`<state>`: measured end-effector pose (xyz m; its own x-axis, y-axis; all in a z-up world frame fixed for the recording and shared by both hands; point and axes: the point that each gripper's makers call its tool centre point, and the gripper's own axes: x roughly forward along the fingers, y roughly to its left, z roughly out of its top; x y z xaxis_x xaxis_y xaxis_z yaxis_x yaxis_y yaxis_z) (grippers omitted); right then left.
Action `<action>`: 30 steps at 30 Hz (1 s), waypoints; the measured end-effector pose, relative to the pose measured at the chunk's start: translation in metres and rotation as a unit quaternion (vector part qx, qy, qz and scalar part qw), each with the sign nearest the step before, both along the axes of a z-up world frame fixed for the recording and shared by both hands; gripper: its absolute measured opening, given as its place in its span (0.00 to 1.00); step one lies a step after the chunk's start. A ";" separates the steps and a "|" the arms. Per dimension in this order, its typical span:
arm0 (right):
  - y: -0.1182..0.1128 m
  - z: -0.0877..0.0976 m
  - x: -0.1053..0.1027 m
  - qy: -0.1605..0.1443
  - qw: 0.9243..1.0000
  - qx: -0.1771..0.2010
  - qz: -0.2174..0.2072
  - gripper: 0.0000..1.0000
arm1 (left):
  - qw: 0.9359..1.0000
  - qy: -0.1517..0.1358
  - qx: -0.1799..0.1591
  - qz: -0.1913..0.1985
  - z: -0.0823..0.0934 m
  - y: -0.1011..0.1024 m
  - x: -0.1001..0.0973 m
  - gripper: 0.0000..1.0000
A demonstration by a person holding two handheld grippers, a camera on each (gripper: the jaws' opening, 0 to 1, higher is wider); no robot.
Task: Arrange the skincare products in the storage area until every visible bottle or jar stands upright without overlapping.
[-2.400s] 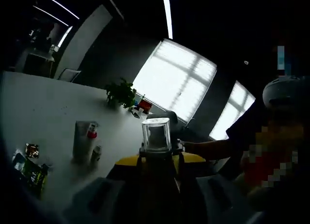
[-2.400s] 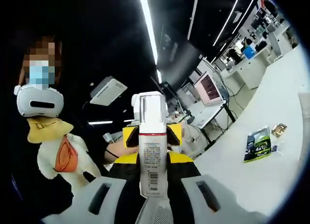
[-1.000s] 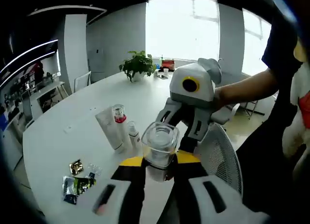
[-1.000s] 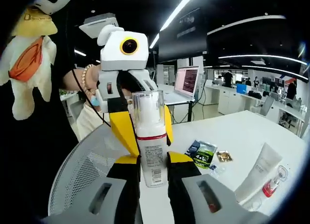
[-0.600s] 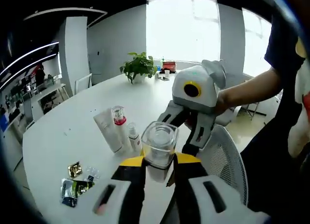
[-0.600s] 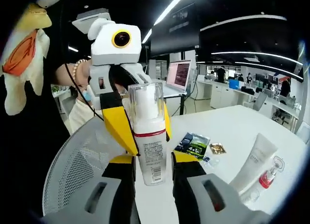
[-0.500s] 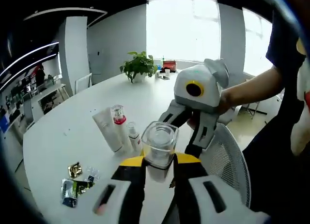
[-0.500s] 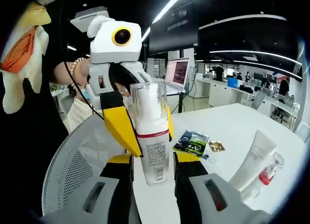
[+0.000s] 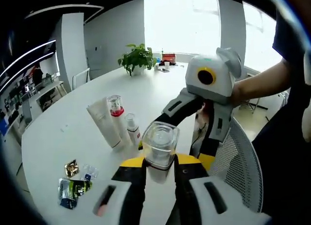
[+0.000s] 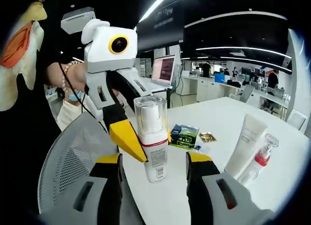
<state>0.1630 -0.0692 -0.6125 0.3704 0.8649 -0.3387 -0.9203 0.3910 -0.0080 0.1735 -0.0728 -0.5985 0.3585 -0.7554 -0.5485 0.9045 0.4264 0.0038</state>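
On the white table (image 10: 272,157), pump bottle (image 10: 151,137) upright, left tool (image 9: 158,163) pinching it, right tool (image 10: 153,162) spread.

Pump bottle (image 10: 151,137) upright near table (image 10: 228,108) edge, left gripper (image 10: 127,137) clamped on it; right gripper (image 10: 154,167) jaws apart. Mesh chair (image 10: 68,162) crowds near side. Tube (image 10: 245,143), red-necked bottle (image 10: 262,157) block right (sachets (image 10: 183,135) behind). Bare tabletop beyond.

The white pump bottle (image 10: 153,146) wears a red band and clear cap, beside a white tube (image 10: 245,144), a red-necked bottle (image 10: 260,159) and green-black sachets (image 10: 184,136).
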 end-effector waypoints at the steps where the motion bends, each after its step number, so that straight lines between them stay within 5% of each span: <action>1: -0.002 -0.001 0.000 0.001 1.000 0.000 -0.004 0.56 | 1.000 0.000 0.000 0.001 -0.002 0.000 0.001 0.21; 30: -0.051 -0.015 0.004 0.019 0.991 -0.015 -0.133 1.00 | 1.000 0.006 0.009 -0.019 -0.060 -0.016 0.040 0.21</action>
